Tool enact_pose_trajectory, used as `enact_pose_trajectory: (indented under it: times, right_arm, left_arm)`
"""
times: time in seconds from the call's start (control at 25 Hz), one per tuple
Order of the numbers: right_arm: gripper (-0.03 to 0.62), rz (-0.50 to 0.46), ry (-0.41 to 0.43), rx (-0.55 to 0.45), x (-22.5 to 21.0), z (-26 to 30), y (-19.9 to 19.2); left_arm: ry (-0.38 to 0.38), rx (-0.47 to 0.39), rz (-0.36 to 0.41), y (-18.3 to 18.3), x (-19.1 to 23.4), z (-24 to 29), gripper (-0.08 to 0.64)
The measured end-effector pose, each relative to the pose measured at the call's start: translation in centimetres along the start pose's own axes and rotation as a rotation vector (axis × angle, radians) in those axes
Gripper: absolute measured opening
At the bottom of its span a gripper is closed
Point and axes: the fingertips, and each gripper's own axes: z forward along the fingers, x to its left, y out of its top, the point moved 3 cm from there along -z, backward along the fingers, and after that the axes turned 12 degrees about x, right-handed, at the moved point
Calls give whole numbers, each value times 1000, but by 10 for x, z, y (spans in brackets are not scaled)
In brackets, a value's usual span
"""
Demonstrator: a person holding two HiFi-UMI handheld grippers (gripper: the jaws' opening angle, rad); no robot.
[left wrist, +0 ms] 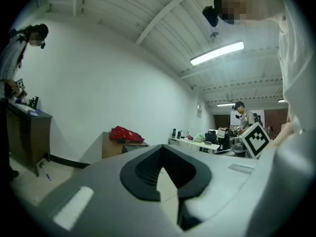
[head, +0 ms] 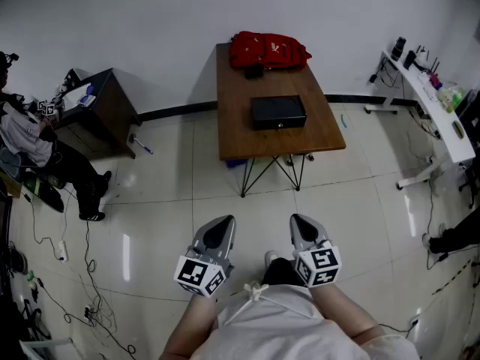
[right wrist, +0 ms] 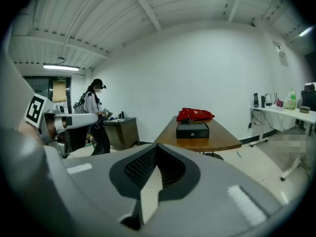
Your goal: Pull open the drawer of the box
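The black box (head: 277, 112) lies flat on a brown wooden table (head: 240, 126) far ahead of me, its drawer front with a small round lock facing me and shut. In the right gripper view the box (right wrist: 192, 130) shows small and distant. A red bag (head: 268, 49) lies behind it at the table's far end. My left gripper (head: 224, 220) and right gripper (head: 298, 219) are held low and side by side over the floor, well short of the table. Both are shut with nothing between the pads. The left gripper (left wrist: 162, 146) and right gripper (right wrist: 155, 146) point toward the table.
A dark cabinet (head: 101, 111) stands at the left wall with a person (head: 30, 145) beside it. A white desk (head: 431, 100) with bottles and gear runs along the right. Cables (head: 60, 276) trail on the tiled floor at the lower left. The table rests on thin metal legs (head: 274, 167).
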Motion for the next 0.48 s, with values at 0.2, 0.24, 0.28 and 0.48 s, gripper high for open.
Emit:
enact_pose_trajectory:
  times: [0.2,0.24,0.28,0.48]
  right_arm:
    - [8,-13,3,1,-14,34,14]
    - [8,-18,3,1,-19,45,19]
    - [8,-22,3,2,-25,56,24]
    - [8,-28,9,26,-65,113,52]
  left_arm:
    - [12,4,-3,1,22,24,6]
    - [15,6,-1,3,29,33,6]
    - [17,11,0,4,36,43,6]
    - [22,31,-4,17,70,105,6]
